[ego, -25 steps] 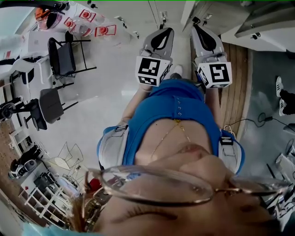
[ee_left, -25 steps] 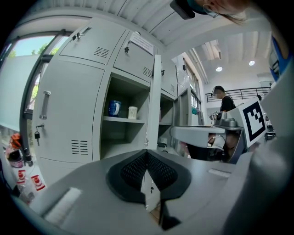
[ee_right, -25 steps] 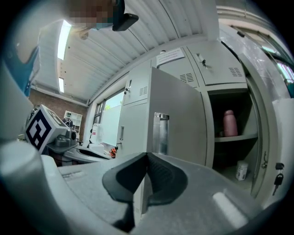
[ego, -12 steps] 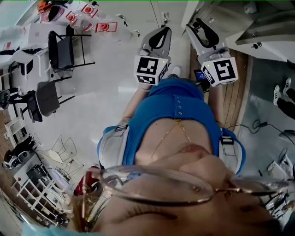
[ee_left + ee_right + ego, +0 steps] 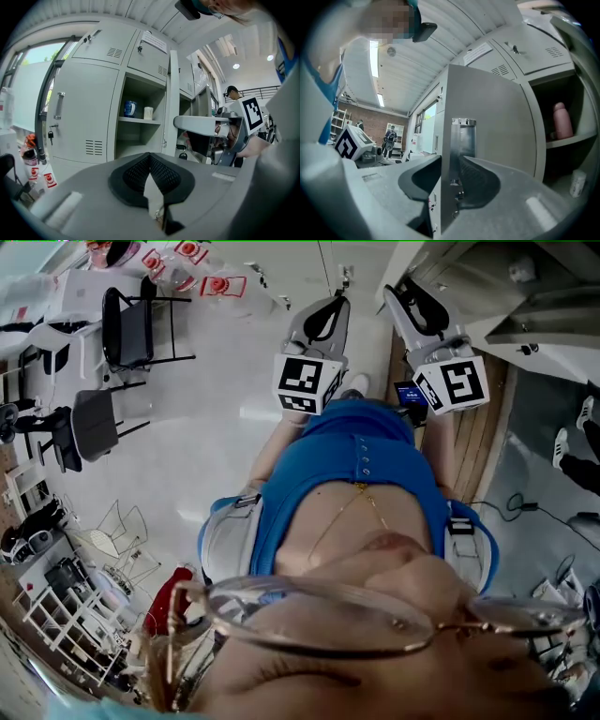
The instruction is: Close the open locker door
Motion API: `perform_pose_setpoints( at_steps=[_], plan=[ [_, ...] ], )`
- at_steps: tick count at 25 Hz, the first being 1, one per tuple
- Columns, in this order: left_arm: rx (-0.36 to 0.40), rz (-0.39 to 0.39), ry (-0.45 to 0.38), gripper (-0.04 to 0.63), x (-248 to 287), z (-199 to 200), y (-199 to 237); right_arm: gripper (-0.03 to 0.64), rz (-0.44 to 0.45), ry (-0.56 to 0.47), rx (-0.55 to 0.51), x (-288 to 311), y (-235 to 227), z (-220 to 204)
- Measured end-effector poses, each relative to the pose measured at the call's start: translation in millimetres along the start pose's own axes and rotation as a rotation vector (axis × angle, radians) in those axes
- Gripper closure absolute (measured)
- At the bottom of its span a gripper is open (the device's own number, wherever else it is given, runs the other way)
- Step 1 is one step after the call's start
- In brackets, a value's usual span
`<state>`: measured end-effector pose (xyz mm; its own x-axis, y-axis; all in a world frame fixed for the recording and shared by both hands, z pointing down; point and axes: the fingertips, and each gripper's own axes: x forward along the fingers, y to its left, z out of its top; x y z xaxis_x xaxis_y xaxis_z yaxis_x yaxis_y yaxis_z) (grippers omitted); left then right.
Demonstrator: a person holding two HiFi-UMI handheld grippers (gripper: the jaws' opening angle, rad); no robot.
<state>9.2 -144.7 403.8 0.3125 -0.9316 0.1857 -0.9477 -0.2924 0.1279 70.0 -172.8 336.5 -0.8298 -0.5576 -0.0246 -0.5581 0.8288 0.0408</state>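
Note:
The open locker door (image 5: 487,122) is a pale grey metal panel, seen edge-on in the left gripper view as door (image 5: 172,103). Its free edge with the metal latch plate (image 5: 461,140) stands between the jaws of my right gripper (image 5: 451,161). Those jaws are closing, and both pads lie against the door. From the left gripper view the right gripper (image 5: 180,123) reaches to that edge from the right. My left gripper (image 5: 150,157) is shut and empty, held back from the lockers. In the head view, the left gripper (image 5: 323,306) and right gripper (image 5: 405,292) point ahead.
The open compartment (image 5: 138,136) has a shelf with a blue mug (image 5: 130,108) and a white cup (image 5: 148,112). A pink bottle (image 5: 562,119) stands in a compartment right of the door. Closed lockers (image 5: 79,112) are to the left. Black chairs (image 5: 131,329) stand on the pale floor.
My right gripper has shifted right and forward toward the lockers and turned slightly. The left gripper has stayed where it was. The head view has swung a little.

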Motion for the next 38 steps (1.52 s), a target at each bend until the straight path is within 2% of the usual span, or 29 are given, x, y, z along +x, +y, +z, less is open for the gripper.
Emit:
perform_pose_setpoints(
  at_steps=[13, 21, 26, 38],
  plan=[
    [-0.006, 0.05, -0.009, 0.595, 9, 4, 7, 0.508, 0.119, -0.024, 0.017, 16, 2, 2],
    [-0.023, 0.078, -0.002, 0.595, 4, 1, 25, 0.509, 0.139, -0.038, 0.002, 34, 6, 0],
    [-0.011, 0.05, -0.015, 0.595, 14, 13, 44, 0.508, 0.127, -0.042, 0.001, 54, 10, 5],
    [0.021, -0.063, -0.016, 0.595, 68, 29, 97, 0.514, 0.032, -0.027, -0.006, 112, -3, -6]
  ],
)
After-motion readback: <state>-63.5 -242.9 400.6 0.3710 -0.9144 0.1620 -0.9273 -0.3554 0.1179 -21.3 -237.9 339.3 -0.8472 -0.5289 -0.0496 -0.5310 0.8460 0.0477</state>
